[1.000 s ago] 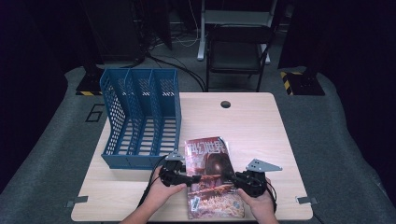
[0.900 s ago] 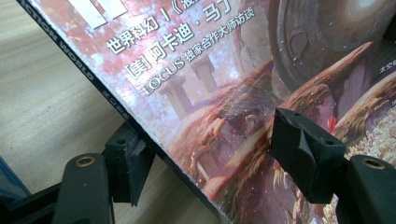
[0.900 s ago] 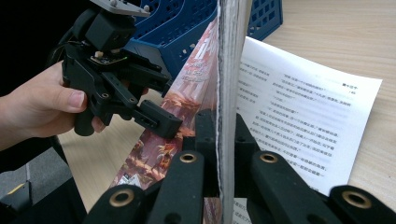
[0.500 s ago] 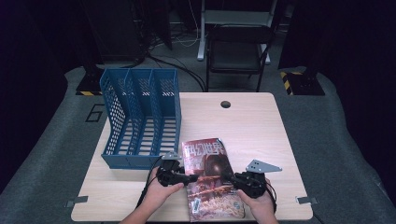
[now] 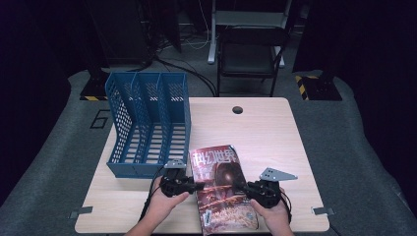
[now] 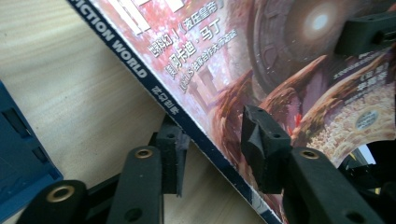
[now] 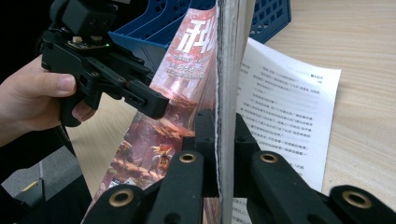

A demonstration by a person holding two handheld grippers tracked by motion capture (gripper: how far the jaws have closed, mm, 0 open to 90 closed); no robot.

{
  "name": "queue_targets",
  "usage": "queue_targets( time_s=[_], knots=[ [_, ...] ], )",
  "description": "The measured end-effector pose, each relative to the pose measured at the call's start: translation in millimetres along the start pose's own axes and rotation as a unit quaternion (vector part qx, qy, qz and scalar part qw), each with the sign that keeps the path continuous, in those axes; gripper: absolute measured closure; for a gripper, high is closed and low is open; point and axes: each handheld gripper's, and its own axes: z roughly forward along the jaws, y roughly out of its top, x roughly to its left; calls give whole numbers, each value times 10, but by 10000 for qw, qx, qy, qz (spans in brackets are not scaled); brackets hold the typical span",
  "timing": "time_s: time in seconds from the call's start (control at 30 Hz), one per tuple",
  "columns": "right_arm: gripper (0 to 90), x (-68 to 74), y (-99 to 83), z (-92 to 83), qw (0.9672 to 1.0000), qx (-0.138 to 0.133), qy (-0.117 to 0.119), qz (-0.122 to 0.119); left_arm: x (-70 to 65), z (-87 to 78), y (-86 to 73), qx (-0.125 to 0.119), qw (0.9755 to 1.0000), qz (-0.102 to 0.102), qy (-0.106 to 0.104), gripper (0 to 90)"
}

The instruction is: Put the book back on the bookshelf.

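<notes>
The magazine (image 5: pixel 222 189) lies near the front edge of the wooden table (image 5: pixel 275 142), between the two hands, with its red cover up and its top edge pointing to about 12 o'clock. From the magazine, the blue file rack (image 5: pixel 147 123) stands at about 10 o'clock, just beside its upper left corner; I cannot tell if they touch.

The right gripper (image 5: pixel 252 187) is at the 3 o'clock side of the magazine. In the right gripper view its jaws are pressed together on the page edge (the stack of pages stands almost upright between them), so this side of the magazine is lifted, and one loose printed page (image 7: pixel 289 116) bends away to the table.

The left gripper (image 5: pixel 193 186) is at the 9 o'clock side, at the spine. Its jaws have just been closing, and the spine edge is between them: in the left gripper view one jaw lies on the table just beside the spine and the other stands over the cover. A gap remains at both pads, so they are about half open and do not squeeze the magazine yet.
</notes>
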Motion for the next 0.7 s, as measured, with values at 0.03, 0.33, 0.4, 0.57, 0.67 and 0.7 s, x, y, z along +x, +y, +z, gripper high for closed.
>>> queue_targets(
  time_s=[0.03, 0.33, 0.4, 0.57, 0.67, 0.7],
  knots=[
    [863, -2, 2, -3, 10000, 6, 21, 26, -14, -19, 12, -42, 10000, 16, 8, 634],
    [862, 1, 37, -16, 9999, -63, 135, 5, -76, -197, 119, -110, 9996, 242, 78, 716],
    [861, -1, 40, -18, 9999, -57, 136, 2, -78, -207, 123, -102, 9996, 261, 72, 724],
    [860, -7, 55, -27, 9999, -61, 127, 74, -125, -269, 154, -172, 9991, 382, 82, 743],
    [860, -13, 67, -29, 9999, -73, 139, 68, -168, -309, 171, -251, 9988, 410, 92, 757],
    [860, -17, 71, -32, 9998, -85, 161, 54, -175, -323, 178, -246, 9988, 413, 74, 762]
  ],
)
